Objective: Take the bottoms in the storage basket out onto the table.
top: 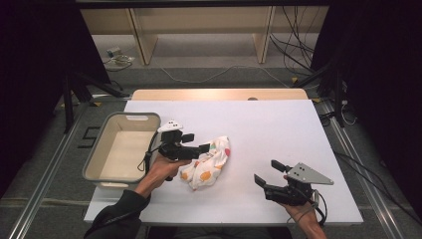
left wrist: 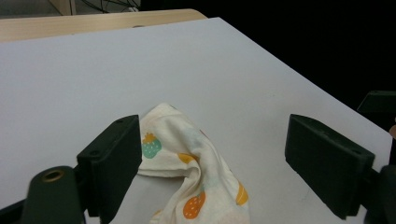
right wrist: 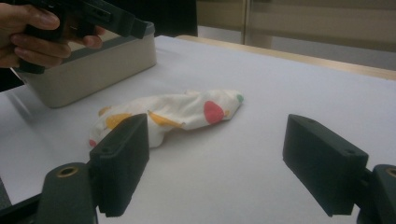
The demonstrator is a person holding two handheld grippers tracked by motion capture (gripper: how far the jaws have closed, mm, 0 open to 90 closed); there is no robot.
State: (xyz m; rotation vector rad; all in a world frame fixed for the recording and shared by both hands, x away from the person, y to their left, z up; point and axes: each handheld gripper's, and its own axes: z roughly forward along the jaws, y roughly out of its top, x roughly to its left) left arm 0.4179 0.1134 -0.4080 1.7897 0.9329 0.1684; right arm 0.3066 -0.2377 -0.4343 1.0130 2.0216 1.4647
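A crumpled white cotton cloth printed with orange, green and red fruit shapes (top: pixel 207 164) lies near the middle of the white table top (top: pixel 278 134), just right of the shallow beige plastic bin (top: pixel 94 164). It looks light, limp and free of any stiff edge, so it should sag and trail when lifted. A raised fold or bunched ridge is the best place to pinch, since a flat single layer could slip out of the pads.

The left gripper (top: pixel 205 148) hovers over the cloth's near-left end with its jaws spread wide and nothing clamped. In the left gripper view the cloth (left wrist: pixel 191 172) lies between the jaws and seems to brush the left one, though contact is hard to judge. The right gripper (top: pixel 264 174) rests well apart at the table's right, its jaws likewise released and empty.

The high view gives the bin's open interior. The right gripper view gives the cloth's low, elongated profile (right wrist: pixel 173 112) and the bin's side wall (right wrist: pixel 88 74).
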